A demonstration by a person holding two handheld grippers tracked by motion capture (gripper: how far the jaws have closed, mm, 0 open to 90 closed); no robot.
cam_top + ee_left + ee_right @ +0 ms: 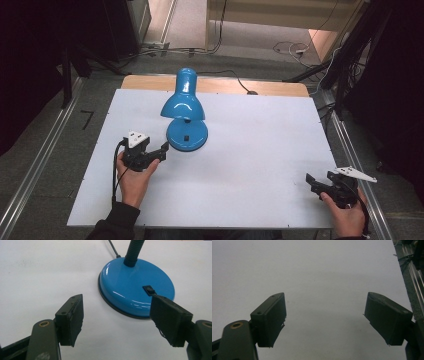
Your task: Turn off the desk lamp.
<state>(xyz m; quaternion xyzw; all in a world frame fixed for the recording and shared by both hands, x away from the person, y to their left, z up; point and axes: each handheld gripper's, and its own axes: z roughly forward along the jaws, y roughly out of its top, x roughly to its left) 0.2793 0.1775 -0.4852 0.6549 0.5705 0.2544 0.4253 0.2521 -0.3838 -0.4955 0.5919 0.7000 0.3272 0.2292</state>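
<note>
On the white worktop (250,165) stands one blue lamp (184,107), toward the far left, its round base (136,287) just ahead of the left hand-held gripper (161,150), whose jaws are spread with nothing between them. Its view shows a small black switch (149,289) on the base, with the shade cut off. The right hand-held gripper (311,181), also spread and empty, sits well apart near the right edge.

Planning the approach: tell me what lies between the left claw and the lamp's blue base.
Nothing: in the left gripper view, bare white table separates the open left claw from the lamp base.
</note>
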